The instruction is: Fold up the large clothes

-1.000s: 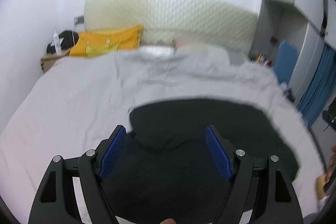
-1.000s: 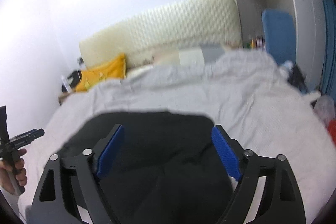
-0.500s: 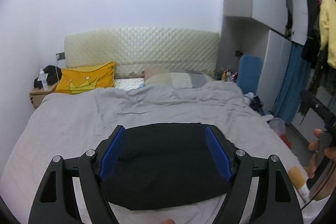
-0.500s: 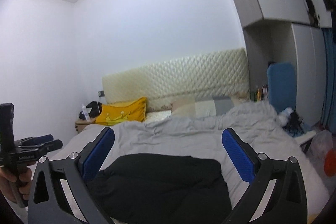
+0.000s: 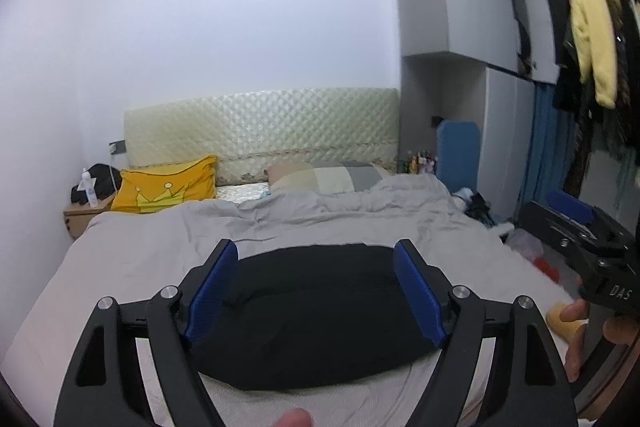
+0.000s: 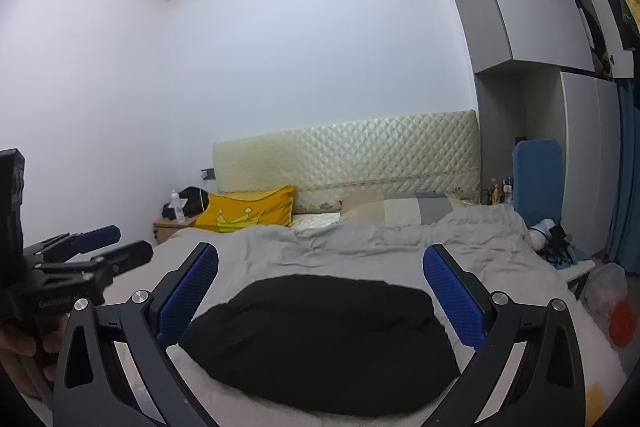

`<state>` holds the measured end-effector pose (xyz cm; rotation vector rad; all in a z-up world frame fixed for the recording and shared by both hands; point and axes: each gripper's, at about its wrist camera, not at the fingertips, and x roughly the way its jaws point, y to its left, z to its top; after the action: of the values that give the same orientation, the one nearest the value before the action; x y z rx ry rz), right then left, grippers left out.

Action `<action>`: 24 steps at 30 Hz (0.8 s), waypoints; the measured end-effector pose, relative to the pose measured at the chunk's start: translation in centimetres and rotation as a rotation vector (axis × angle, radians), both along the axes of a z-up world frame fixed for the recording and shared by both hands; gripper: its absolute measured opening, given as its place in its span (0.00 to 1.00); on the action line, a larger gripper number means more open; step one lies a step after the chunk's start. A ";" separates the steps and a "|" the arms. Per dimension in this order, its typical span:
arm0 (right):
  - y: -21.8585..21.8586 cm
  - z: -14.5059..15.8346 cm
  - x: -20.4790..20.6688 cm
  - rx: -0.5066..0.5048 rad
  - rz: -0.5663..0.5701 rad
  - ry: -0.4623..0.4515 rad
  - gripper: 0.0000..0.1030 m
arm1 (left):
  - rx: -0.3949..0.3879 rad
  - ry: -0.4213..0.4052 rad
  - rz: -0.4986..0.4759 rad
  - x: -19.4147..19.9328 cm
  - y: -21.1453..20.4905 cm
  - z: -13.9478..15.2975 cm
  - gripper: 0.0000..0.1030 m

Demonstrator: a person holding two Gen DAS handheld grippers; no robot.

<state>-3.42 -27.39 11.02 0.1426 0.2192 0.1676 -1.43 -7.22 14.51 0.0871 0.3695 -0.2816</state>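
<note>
Ahead of both claws: bed (image 5: 132, 259), grey cover. Black garment (image 6: 320, 339), folded into a compact mound, lying below and between the pads, touching neither. Left claw (image 5: 316, 291): wide open, empty. Right claw (image 6: 320, 299): jaws have just been opening, now widest, empty. Risk: the soft mound may slump or unfold if a pad snags its edge.

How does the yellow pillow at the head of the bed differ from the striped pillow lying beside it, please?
The yellow pillow is one bright colour with a crown drawn on it; the striped pillow has broad bands of beige, cream and grey. The yellow pillow stands propped near the bedside table; the striped pillow lies low, its front edge tucked behind the grey duvet. Both sit in front of the quilted headboard.
</note>
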 end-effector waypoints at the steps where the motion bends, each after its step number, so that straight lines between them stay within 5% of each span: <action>1: 0.2 -0.4 -0.3 -0.002 -0.002 0.007 1.00 | 0.002 0.002 0.000 -0.2 -0.1 -0.4 0.78; 13: 1.3 -6.2 -1.4 0.002 -0.039 0.118 1.00 | -0.063 0.134 0.025 1.5 0.6 -6.6 0.79; 24: 0.9 -7.9 -1.7 0.016 -0.078 0.134 1.00 | -0.067 0.191 0.048 3.0 0.6 -9.0 0.79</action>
<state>-5.15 -26.48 3.07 0.1785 0.3454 0.0820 1.59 -6.59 5.55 -0.0150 0.5509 -0.2549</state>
